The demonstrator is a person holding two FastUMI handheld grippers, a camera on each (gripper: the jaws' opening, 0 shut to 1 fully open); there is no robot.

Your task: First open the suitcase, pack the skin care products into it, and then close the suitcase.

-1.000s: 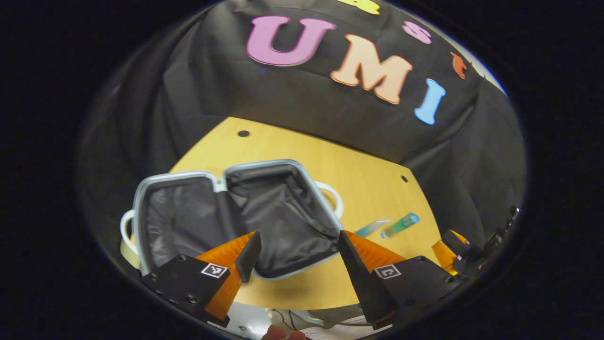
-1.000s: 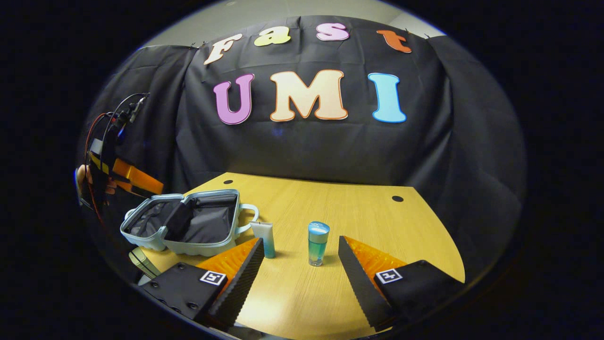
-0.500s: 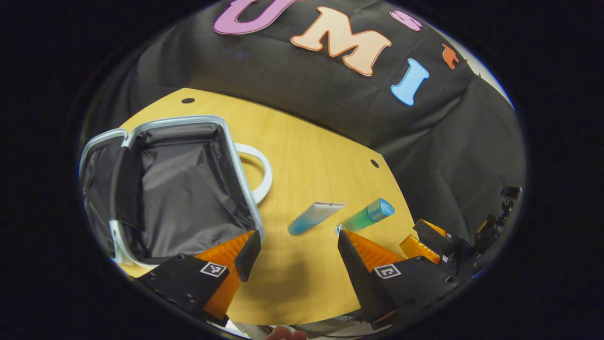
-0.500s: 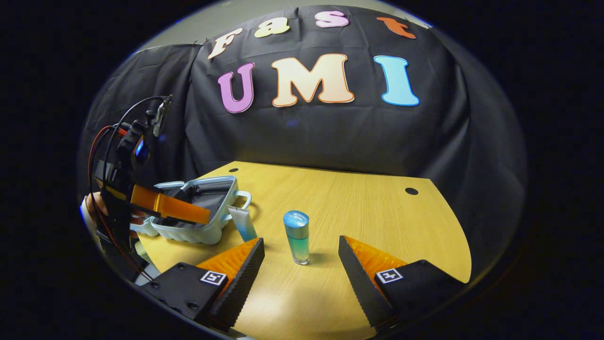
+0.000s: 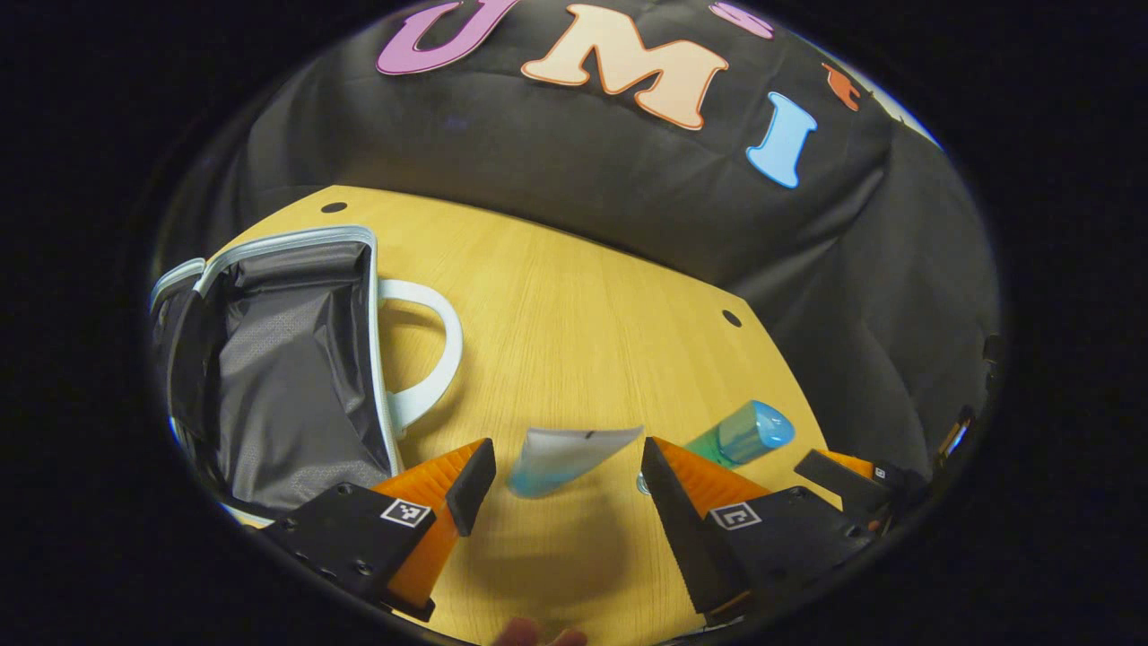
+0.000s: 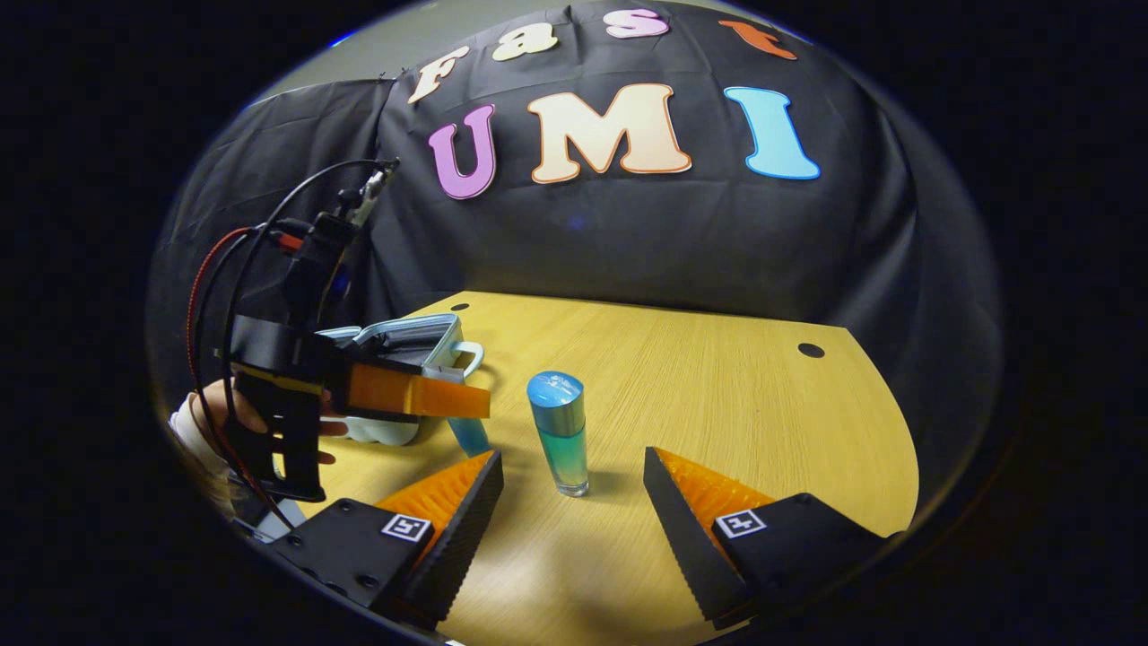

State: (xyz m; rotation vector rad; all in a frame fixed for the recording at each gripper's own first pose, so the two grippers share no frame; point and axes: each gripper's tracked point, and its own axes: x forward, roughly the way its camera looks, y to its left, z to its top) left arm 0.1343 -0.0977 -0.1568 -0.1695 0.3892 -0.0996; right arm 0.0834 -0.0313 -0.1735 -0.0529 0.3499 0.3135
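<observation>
wooden table (image 6: 717, 395): open suitcase (image 5: 287, 377), tube (image 5: 565, 458), upright bottle (image 6: 560, 440).

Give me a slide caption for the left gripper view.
Open left gripper lined up on the standing tube, open suitcase to one side, bottle to the other.

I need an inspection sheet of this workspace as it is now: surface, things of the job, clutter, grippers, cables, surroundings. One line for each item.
Surface: wooden table, with round holes near its far edge.
Job's things: suitcase lies open, dark lining showing, white handle toward the products; tube stands beside it; bottle stands upright, blue cap on.
Clutter: nothing seen.
Grippers: left gripper open, the tube between its fingers, not yet pressed; right gripper open, the bottle just ahead of its gap.
Cables: red and black wires loop over the left gripper's body.
Surroundings: black cloth wall behind the table.
</observation>
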